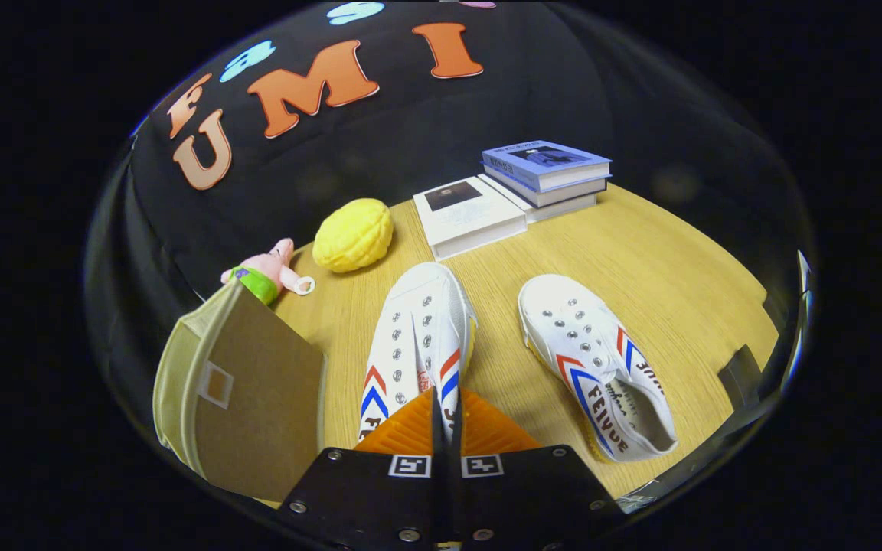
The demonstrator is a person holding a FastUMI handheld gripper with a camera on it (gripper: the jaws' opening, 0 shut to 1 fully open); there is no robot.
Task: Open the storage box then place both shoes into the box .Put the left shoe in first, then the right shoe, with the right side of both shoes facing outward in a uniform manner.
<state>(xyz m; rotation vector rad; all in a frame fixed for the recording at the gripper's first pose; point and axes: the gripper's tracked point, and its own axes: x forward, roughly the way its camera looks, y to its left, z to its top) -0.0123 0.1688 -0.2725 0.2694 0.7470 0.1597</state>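
The nearer shoe [419, 337] has its heel collar pinched in the tongs [447, 428], which are clamped together on it — its long axis runs straight ahead toward twelve o'clock. The open storage box [246, 398] sits at nine o'clock, the second shoe [602, 367], marked FEIYUE, at two o'clock on the desk [663, 268].
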